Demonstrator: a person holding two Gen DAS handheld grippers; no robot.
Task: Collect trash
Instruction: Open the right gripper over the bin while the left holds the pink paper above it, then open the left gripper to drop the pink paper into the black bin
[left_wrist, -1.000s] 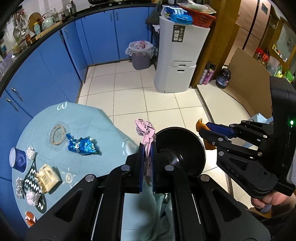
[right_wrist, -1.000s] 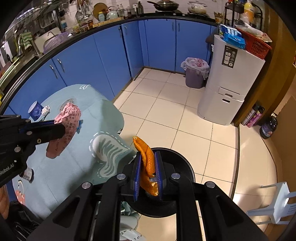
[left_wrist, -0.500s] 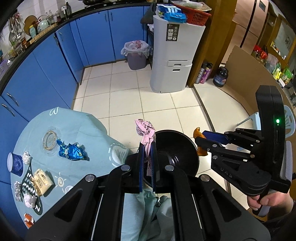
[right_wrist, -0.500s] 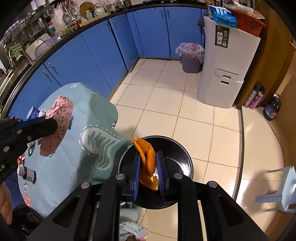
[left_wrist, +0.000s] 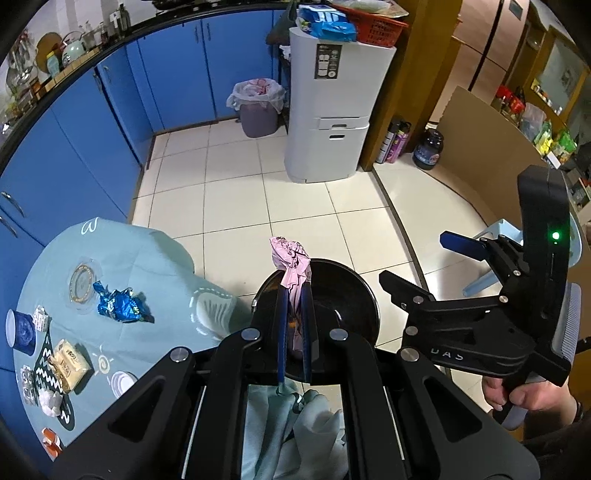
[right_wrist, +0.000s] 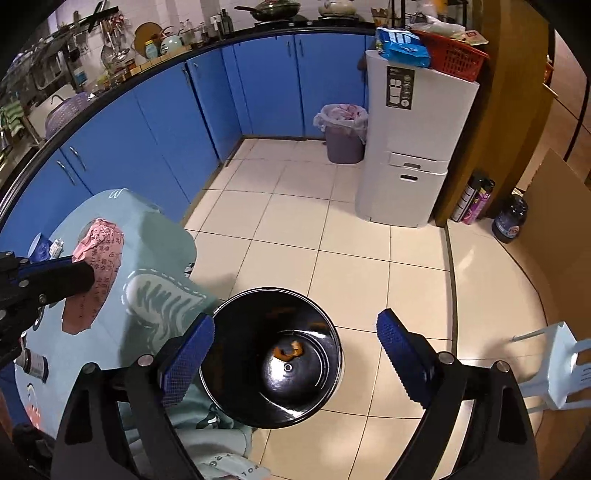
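A black round bin (right_wrist: 271, 356) stands on the tiled floor beside the table. My right gripper (right_wrist: 293, 332) hangs over its mouth, jaws opening wide with nothing between them. An orange wrapper (right_wrist: 289, 350) lies at the bottom of the bin. My left gripper (left_wrist: 293, 291) is shut on a crumpled pink wrapper (left_wrist: 291, 258), held above the bin's (left_wrist: 343, 295) near rim. From the right wrist view the pink wrapper (right_wrist: 96, 266) hangs over the table at left. On the table lie a blue foil wrapper (left_wrist: 120, 306) and a beige snack packet (left_wrist: 68, 363).
The table carries a light green cloth (left_wrist: 147, 266), a blue cup (left_wrist: 21, 328), and small scraps near its left edge. A white cabinet (left_wrist: 330, 110) and a lined purple bin (left_wrist: 258, 103) stand at the far wall. A white plastic stool (right_wrist: 557, 365) is at right.
My right gripper opened and the orange wrapper dropped from it into the black bin. Both grippers drifted so the bin sits more beneath them. The left keeps its hold on the pink wrapper.
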